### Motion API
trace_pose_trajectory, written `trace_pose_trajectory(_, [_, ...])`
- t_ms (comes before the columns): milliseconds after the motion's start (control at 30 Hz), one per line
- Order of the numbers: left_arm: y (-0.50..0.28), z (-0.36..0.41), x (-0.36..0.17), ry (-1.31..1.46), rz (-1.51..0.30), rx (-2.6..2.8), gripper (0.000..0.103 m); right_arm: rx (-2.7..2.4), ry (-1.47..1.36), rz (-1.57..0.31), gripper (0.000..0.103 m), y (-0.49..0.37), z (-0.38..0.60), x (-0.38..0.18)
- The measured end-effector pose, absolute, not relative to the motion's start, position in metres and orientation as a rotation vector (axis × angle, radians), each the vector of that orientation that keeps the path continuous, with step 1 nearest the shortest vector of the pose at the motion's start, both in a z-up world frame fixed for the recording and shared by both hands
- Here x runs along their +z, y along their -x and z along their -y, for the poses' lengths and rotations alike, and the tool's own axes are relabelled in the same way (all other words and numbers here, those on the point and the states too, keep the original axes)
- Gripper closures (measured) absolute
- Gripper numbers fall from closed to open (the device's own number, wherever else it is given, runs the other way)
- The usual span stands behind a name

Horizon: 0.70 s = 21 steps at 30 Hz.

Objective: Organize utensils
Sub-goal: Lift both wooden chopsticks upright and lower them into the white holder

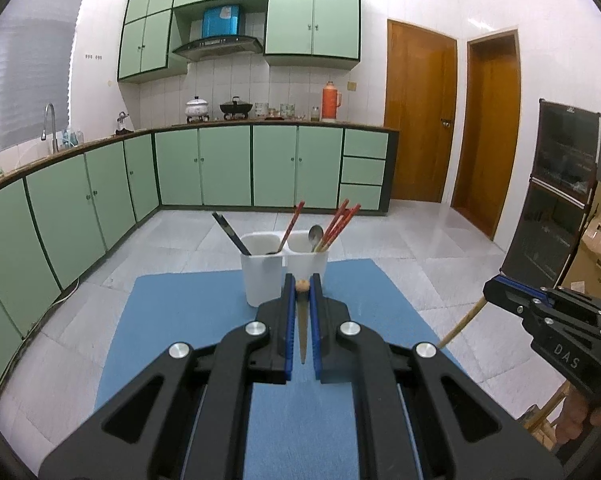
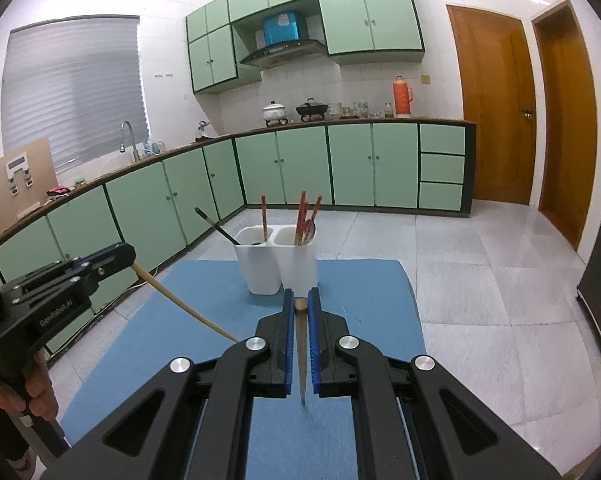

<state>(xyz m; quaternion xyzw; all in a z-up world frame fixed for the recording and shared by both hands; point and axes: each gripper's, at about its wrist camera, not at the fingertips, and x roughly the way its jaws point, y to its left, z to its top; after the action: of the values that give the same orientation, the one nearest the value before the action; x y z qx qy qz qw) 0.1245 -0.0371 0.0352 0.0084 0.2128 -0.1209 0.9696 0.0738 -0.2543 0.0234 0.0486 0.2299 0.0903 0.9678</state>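
A white two-compartment utensil holder [image 1: 266, 276] [image 2: 276, 264] stands at the far end of a blue mat [image 1: 188, 320] [image 2: 364, 292]. It holds red chopsticks [image 1: 340, 222] [image 2: 305, 216], a dark chopstick [image 1: 230, 232] [image 2: 216, 226] and a metal spoon [image 1: 315, 236]. My left gripper [image 1: 302, 286] is shut on a wooden chopstick [image 1: 302, 336], just in front of the holder. My right gripper [image 2: 300, 304] is shut on another wooden chopstick [image 2: 301, 356]. Each gripper shows in the other's view with its stick [image 1: 460, 324] [image 2: 184, 304].
Green kitchen cabinets [image 1: 224, 168] run along the back and left walls, with a sink tap [image 1: 50, 124]. Two wooden doors [image 1: 420, 116] are at the right. A dark cabinet [image 1: 560, 200] and a cardboard box [image 1: 596, 256] stand at the far right. Tiled floor surrounds the mat.
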Motion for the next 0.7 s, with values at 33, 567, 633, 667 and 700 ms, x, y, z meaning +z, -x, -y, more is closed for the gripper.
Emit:
trace_pose_trajectory(33, [-0.124, 0.037, 0.037, -0.016, -0.426, -0.244, 0.097, 0.185, -0.095, -0.462, 0.096, -0.074, 0.253, 0.025])
trace_pose_trajectory(567, [-0.123, 0.012, 0.064, 0.043, -0.367, -0.233, 0.097, 0.247, -0.063, -0.398, 0.097, -0.084, 0.236, 0.051])
trace_pose_trajectory(633, [-0.125, 0.007, 0.069, 0.053, -0.353, -0.225, 0.097, 0.252, -0.067, -0.383, 0.097, -0.088, 0.237, 0.058])
trace_pose_trajectory(667, [-0.125, 0.005, 0.072, 0.057, -0.348, -0.222, 0.097, 0.251, -0.068, -0.377, 0.097, -0.090, 0.237, 0.060])
trace_pose_trajectory(700, [-0.126, 0.004, 0.075, 0.059, -0.340, -0.219, 0.097, 0.250, -0.070, -0.370, 0.097, -0.093, 0.237, 0.064])
